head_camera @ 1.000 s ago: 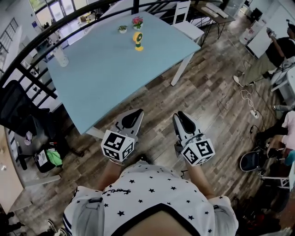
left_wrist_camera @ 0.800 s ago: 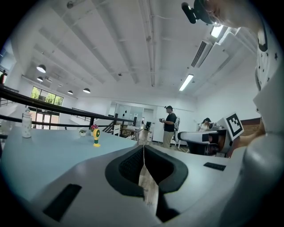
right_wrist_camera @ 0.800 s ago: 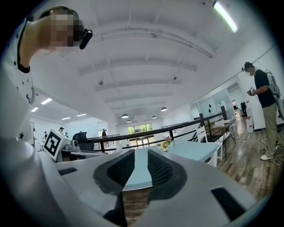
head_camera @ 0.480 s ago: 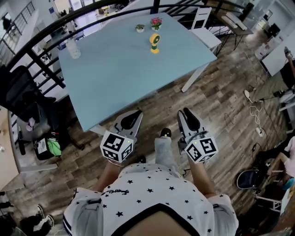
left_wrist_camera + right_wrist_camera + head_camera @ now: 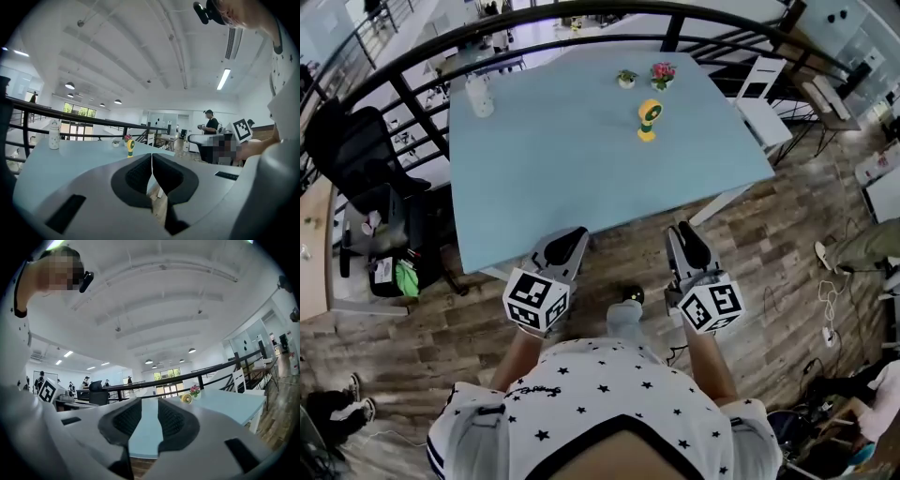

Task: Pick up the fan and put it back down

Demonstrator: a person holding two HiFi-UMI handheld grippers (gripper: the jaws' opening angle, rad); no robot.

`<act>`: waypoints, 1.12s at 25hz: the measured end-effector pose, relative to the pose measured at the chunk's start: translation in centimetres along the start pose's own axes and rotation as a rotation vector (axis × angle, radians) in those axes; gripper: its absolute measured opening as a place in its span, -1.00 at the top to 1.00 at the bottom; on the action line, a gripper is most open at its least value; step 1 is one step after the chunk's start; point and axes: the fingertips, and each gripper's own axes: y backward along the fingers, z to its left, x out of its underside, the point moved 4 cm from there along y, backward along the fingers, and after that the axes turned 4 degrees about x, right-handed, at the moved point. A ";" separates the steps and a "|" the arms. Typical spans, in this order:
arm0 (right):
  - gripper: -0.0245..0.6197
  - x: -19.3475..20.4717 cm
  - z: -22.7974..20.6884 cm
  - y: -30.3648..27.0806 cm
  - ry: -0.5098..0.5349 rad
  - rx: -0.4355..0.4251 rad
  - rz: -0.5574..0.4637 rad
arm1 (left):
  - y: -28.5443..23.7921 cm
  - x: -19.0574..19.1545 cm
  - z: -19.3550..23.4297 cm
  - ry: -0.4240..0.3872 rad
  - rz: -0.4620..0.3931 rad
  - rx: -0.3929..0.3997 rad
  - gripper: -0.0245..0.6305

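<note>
My left hand-held gripper (image 5: 565, 241) was together, right hand-held gripper (image 5: 686, 239) apart, empty: the small yellow fan (image 5: 648, 119) stood far across the pale-blue worktop (image 5: 544, 178)

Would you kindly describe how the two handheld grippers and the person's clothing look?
The left gripper and right gripper are grey shells with black ribbed fingers; each carries a white cube of black square markers. The person wears a white star-print shirt.
</note>
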 end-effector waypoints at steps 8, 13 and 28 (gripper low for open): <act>0.64 -1.2 -5.6 -4.3 -0.005 -0.093 0.029 | -5.3 -0.8 -0.1 0.027 0.010 -0.087 0.84; 0.62 -1.8 -8.3 -6.7 -0.016 -0.142 0.031 | -7.5 -2.0 0.0 0.015 0.014 -0.143 0.84; 0.58 -1.4 -15.7 -12.0 -0.034 -0.219 0.082 | -14.5 -3.4 0.1 0.018 0.035 -0.255 0.84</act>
